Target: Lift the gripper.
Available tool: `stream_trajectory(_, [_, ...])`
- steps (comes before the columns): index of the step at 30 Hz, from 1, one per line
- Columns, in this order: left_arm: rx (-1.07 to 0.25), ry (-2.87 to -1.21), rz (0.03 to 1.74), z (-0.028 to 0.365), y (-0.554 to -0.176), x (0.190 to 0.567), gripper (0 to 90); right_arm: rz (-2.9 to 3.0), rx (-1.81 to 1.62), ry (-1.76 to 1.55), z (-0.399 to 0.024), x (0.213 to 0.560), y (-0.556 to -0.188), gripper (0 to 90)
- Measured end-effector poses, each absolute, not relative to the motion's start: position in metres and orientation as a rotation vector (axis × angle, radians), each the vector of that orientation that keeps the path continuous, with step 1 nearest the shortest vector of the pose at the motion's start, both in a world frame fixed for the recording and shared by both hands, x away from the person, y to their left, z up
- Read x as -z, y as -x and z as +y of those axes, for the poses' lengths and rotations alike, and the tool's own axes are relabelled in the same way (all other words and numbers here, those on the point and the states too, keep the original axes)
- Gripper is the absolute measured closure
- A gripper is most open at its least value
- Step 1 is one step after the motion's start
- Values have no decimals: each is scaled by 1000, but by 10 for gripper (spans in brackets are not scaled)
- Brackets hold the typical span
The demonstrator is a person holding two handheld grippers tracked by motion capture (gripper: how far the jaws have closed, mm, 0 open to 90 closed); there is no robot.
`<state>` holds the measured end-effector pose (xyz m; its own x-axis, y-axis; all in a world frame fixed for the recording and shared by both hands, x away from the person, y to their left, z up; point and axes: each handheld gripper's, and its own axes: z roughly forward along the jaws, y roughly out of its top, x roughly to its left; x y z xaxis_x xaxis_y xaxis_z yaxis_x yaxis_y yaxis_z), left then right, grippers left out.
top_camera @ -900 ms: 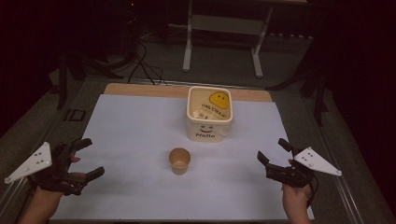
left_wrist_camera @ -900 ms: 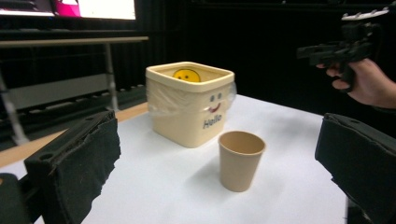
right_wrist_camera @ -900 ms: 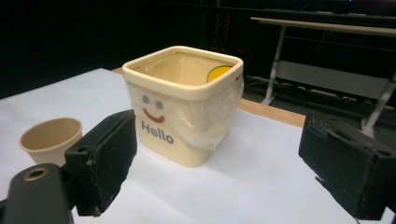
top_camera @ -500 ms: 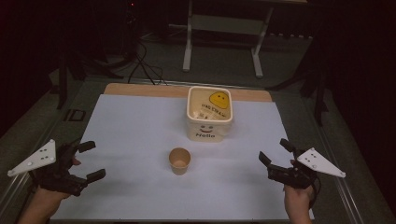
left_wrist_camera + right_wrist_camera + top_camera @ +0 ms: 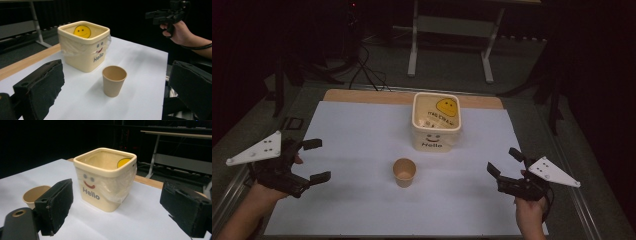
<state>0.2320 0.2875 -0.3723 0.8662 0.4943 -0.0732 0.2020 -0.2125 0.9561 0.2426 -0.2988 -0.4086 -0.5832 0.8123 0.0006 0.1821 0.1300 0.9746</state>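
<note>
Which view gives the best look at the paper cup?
The left gripper view: the paper cup stands whole, upright and empty in the middle. The high view shows it small from above. In the right gripper view a black jaw hides part of it.

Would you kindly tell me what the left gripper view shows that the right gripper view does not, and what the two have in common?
Left gripper view: the person's right hand holding up the right tool across the white sheet, the paper cup whole and upright, and the full yellow smiley sticker.

Right gripper view: a pale table frame in the dark background, and the paper cup partly behind a jaw.

Both: the cream Hello bin lined with clear plastic, the cup and the sheet.
</note>
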Motion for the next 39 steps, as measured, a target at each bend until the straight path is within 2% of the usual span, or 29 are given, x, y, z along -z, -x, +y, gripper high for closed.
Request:
stream_trajectory(16, [-269,-1926,399,247,-253,339,14,1877,-1488,-951,-297,409,-244,115])
stream_trajectory(39, [-191,-2081,246,187,-271,340,23,1909,-1504,-929,-293,411,-247,115])
